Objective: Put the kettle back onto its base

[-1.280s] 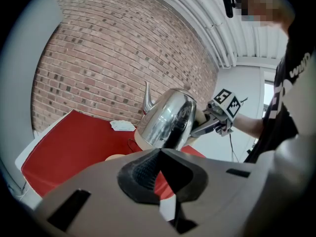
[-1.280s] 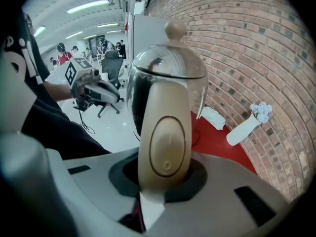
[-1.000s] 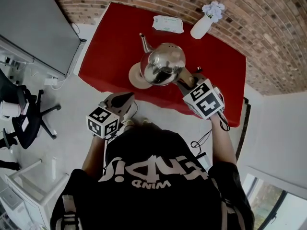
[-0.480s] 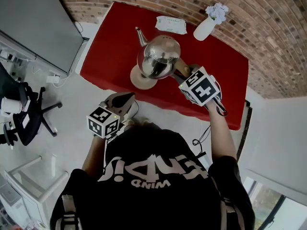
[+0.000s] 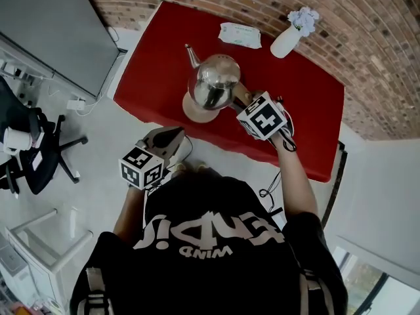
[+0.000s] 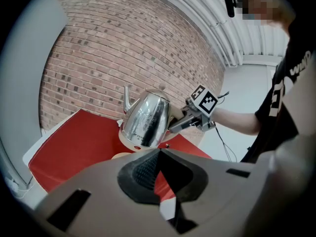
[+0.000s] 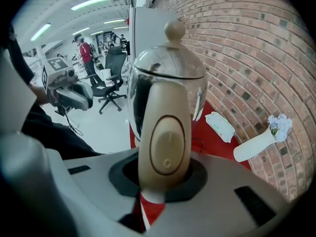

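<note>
Head view | right gripper (image 5: pixel 243 102) jaws grip kettle (image 5: pixel 213 87) | left gripper (image 5: pixel 176 134) jaws closed | vase (image 5: pixel 287 41), wipes (image 5: pixel 239 35) beyond base (image 5: pixel 193 115)

Steel kettle carried by its handle over its round base

The kettle (image 5: pixel 213 87) is a rounded, mirror-bright steel pot with a slim spout pointing away, a knobbed lid and a beige handle (image 7: pixel 165 142) bearing an oval switch. The right gripper (image 5: pixel 243 100) has its jaws closed on that handle. The kettle leans slightly and sits over the tan disc base (image 5: pixel 194 114), which lies flat on the red surface (image 5: pixel 302 110) and shows past the kettle's near-left edge. Whether the two touch cannot be told.
</note>
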{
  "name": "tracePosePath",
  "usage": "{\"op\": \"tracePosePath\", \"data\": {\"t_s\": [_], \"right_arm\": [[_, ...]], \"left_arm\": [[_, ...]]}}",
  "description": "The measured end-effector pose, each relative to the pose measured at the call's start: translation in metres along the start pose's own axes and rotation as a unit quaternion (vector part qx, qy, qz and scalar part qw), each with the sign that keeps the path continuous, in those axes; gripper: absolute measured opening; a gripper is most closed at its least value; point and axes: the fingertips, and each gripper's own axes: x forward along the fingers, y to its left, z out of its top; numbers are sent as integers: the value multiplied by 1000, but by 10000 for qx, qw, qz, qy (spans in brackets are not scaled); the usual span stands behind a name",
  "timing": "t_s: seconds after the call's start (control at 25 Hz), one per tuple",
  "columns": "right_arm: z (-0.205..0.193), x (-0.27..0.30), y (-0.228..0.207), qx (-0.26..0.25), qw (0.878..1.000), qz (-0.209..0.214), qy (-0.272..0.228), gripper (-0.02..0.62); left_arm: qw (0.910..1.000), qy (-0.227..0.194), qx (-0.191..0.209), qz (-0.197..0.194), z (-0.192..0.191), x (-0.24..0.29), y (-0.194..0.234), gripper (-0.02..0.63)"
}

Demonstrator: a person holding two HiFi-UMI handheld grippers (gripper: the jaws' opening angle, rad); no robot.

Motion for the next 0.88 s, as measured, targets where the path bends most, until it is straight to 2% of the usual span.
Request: {"op": "tracePosePath", "data": {"t_s": [0.88], "right_arm": [[-35,74,15,405,9987,131,267,67]], "left_arm": [[9996,-10,-138,234,-11,-16,6,6]]}}
